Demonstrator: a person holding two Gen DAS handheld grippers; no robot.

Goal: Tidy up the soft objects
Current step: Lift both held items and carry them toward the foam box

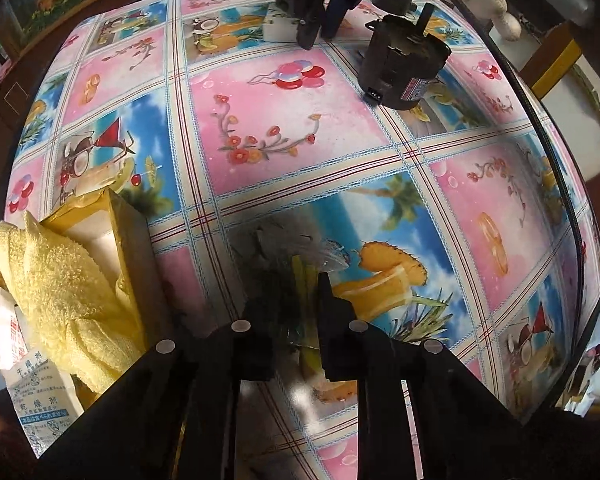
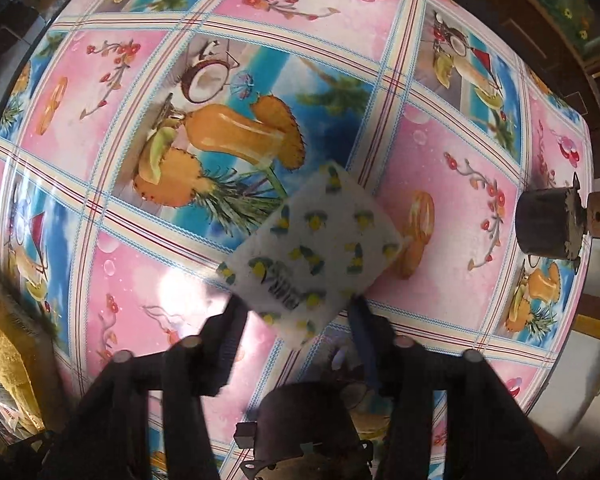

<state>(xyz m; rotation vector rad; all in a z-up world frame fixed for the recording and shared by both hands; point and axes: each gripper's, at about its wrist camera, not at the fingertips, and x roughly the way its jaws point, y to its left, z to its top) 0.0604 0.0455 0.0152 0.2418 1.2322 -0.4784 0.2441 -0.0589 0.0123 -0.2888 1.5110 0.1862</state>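
Note:
In the right wrist view a white sponge pad [image 2: 316,248] printed with yellow and blue fruit lies cornerwise on the patterned tablecloth. My right gripper [image 2: 296,308] points down over its near corner, and both fingertips meet the pad's two lower edges. From the left wrist view this gripper [image 1: 318,38] stands at the far side, with the pad [image 1: 276,30] showing white beside it. My left gripper [image 1: 296,320] is shut on a clear plastic packet [image 1: 296,264] with yellow-green strips inside. A yellow towel [image 1: 60,292] lies in a yellowish box [image 1: 128,232] at the left.
White desiccant sachets [image 1: 40,396] sit by the towel. A black motor-like cylinder [image 1: 400,68] stands near the right gripper, also at the table's right edge [image 2: 548,220]. A black cable [image 1: 560,184] follows the table rim. Another dark metal part [image 2: 308,436] lies below the right gripper.

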